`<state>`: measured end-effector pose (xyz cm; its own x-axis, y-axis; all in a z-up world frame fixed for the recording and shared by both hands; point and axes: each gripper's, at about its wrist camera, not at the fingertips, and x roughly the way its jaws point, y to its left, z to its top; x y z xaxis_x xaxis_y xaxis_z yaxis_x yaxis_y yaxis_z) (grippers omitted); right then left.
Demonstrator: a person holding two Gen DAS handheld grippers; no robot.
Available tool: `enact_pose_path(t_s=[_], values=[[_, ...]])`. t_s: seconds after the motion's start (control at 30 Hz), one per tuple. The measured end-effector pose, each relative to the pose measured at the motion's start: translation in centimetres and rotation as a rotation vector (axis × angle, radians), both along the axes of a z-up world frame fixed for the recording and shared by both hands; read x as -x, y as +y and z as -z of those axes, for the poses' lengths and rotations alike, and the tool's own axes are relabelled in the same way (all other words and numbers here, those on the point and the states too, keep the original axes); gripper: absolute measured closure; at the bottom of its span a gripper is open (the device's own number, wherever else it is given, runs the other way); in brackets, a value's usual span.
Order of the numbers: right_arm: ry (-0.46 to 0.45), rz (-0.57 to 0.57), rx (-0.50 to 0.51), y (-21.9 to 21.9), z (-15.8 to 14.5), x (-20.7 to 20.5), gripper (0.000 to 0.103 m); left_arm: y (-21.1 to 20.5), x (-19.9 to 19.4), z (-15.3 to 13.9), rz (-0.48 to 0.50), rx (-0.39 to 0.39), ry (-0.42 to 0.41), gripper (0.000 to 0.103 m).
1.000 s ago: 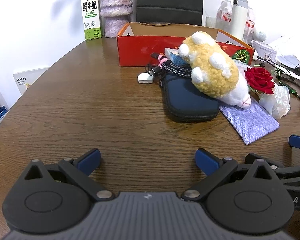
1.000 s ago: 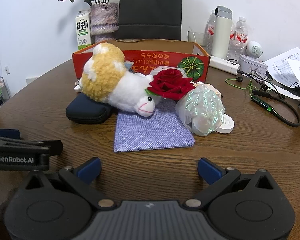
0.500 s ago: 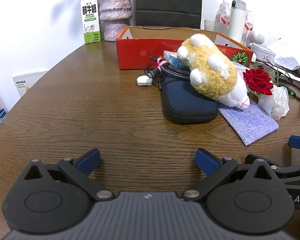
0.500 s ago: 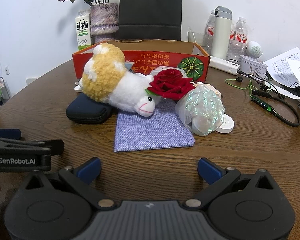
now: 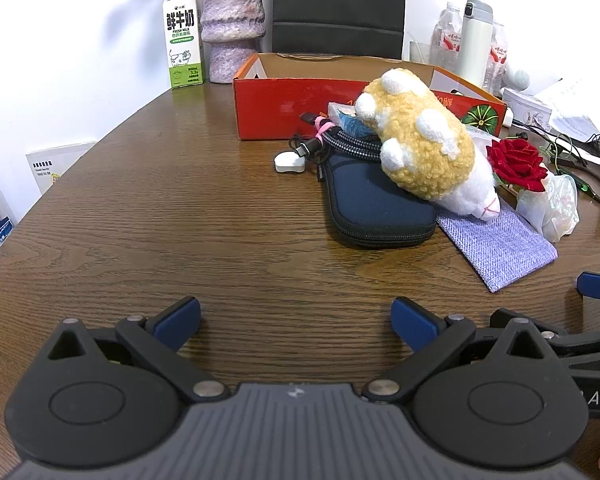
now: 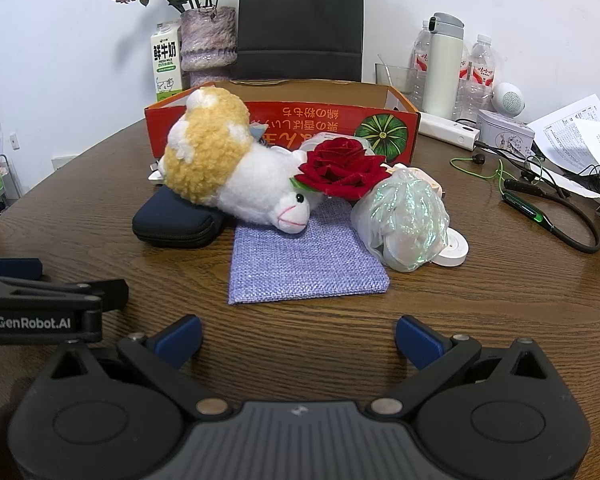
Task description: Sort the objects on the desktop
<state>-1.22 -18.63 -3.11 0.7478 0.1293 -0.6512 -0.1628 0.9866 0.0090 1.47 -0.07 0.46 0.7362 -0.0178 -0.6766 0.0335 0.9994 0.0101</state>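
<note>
Your left gripper [image 5: 296,322] has its fingers spread wide over bare wooden table [image 5: 160,220], holding nothing. Your right gripper [image 6: 298,340] is equally wide and empty. From the right wrist view, the pile sits at twelve o'clock: a plush sheep [image 6: 228,168] lies across a dark blue case [image 6: 172,222] and a purple cloth pouch [image 6: 304,264], with a red rose [image 6: 342,168] touching it at two o'clock. The red cardboard box [image 6: 340,124] stands just behind, open-topped. Coiled cables [image 5: 340,142] rest on the case's far end.
</note>
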Motion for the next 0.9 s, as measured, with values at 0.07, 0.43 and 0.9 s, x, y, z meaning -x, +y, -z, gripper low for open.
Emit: enact_pose_path(t_s=[0.07, 0.43, 0.9], values=[[0.0, 0.0, 0.0, 0.0, 0.0, 0.0, 0.0, 0.0, 0.0, 0.0, -0.005, -0.001, -0.001, 0.0], [0.003, -0.007, -0.001, -0.1, 0.0, 0.0, 0.0, 0.0, 0.0, -0.1, -0.002, -0.001, 0.0, 0.0], [-0.173, -0.079, -0.073, -4.6, -5.5, -2.5, 0.021, -1.4, -3.4, -5.2, 0.107, 0.042, -0.223, 0.0]])
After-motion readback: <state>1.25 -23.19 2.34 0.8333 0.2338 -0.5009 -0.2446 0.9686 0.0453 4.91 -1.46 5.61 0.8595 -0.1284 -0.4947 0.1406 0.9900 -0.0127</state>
